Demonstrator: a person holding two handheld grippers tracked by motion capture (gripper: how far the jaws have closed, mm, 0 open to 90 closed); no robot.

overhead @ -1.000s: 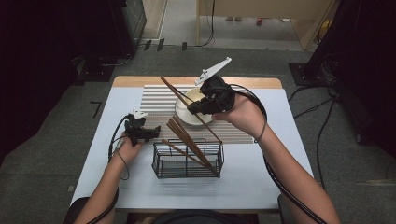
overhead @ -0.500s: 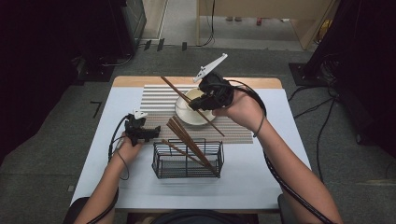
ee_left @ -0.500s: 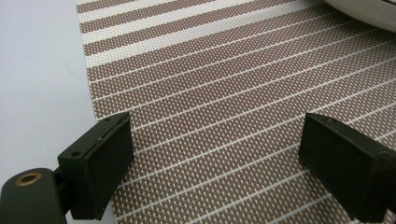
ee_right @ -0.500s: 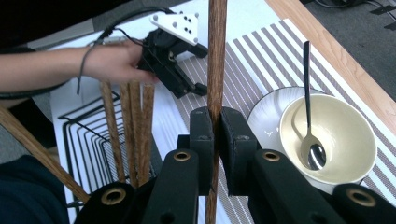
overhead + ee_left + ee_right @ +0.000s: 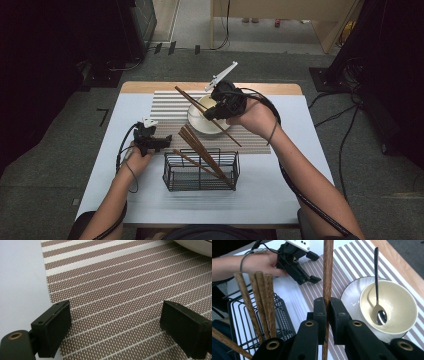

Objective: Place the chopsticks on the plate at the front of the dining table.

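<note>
Right tongs [image 5: 326, 312]: pinching one wooden chopstick [image 5: 327, 272], stick tilted above bowl [image 5: 392, 305], bowl on saucer [image 5: 352, 297], spoon [image 5: 377, 290] inside. Left tongs [image 5: 115, 327]: spread wide, nothing betw. pads, resting low over striped placemat [image 5: 120, 290] left of bowl. Wire basket [image 5: 200, 172]: on counter [image 5: 300, 190] near side of bowl, holds several more chopsticks [image 5: 202, 152], leaning.
</note>
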